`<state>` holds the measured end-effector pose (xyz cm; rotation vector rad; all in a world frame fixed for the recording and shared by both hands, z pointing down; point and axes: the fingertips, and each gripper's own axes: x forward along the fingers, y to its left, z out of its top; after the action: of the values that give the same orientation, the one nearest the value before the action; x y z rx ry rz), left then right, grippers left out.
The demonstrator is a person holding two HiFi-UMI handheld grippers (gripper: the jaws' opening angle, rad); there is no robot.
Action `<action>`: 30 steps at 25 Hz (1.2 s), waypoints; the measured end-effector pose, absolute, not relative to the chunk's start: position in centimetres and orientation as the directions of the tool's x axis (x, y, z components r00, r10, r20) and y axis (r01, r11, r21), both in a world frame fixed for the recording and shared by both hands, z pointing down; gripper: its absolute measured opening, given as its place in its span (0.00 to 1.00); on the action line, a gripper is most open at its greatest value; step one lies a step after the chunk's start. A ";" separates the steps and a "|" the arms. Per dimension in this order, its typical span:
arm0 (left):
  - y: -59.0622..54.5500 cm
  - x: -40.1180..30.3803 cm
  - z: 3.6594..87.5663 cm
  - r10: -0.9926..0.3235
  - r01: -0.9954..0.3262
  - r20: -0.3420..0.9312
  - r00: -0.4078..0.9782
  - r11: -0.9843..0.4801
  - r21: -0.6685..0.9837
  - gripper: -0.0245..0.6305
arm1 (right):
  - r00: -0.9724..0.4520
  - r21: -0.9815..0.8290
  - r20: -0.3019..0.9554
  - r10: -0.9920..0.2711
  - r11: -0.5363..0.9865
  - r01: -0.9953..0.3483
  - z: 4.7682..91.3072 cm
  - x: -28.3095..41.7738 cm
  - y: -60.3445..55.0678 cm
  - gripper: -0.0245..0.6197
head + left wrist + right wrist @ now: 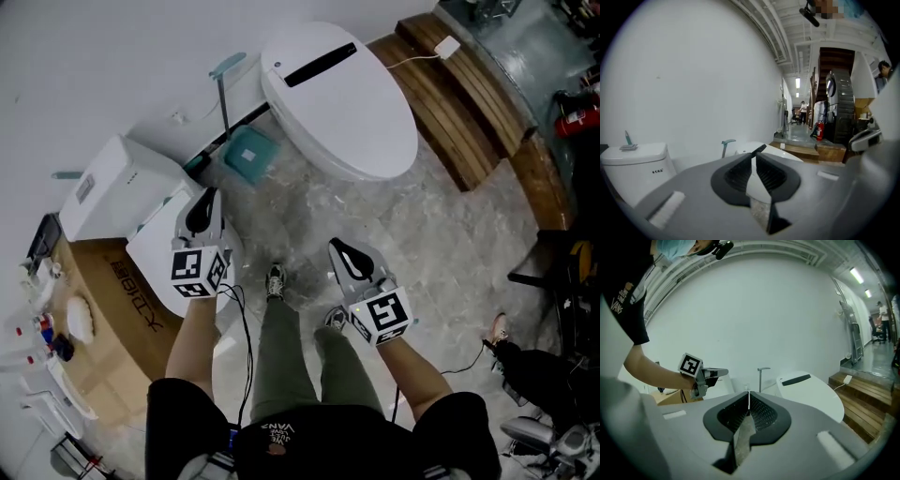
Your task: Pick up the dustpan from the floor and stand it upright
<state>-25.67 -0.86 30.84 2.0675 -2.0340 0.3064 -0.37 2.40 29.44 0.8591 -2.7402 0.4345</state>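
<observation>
The right gripper point(749, 393) has its jaws pressed together with nothing between them. Beyond their tips, the dustpan handle point(761, 379) stands upright against the white wall point(754, 310). Just right of it lies a white oval shell point(811, 392) with a black slot, beside wooden steps point(862, 401). At the left, a person's bare forearm point(651, 371) carries the left gripper point(723, 372), its marker cube point(690, 365) facing the camera.

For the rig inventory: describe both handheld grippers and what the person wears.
The left gripper and right gripper match: pale grey shell, black ribbed claw, white cube with black square markers at the back. A black cable trails from the left one. The person wears a black short-sleeved shirt with white print and olive trousers.
</observation>
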 end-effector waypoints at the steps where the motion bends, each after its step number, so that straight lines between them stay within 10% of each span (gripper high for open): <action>1: 0.3 -24.8 29.9 -0.954 -1.000 0.299 0.021 -0.017 0.017 0.16 | -0.802 -0.207 0.300 -0.516 0.786 -0.583 28.5 0.1 3.1 0.06; 30: 19.1 -8.0 11.7 -0.993 -0.997 0.091 0.073 -0.073 0.009 0.12 | -0.869 -0.192 0.135 -0.476 0.848 -0.494 15.0 9.4 18.4 0.04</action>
<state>-7.98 19.10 11.71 2.2503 -2.0911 0.0928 9.44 18.41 14.97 0.7736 -2.9407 0.3390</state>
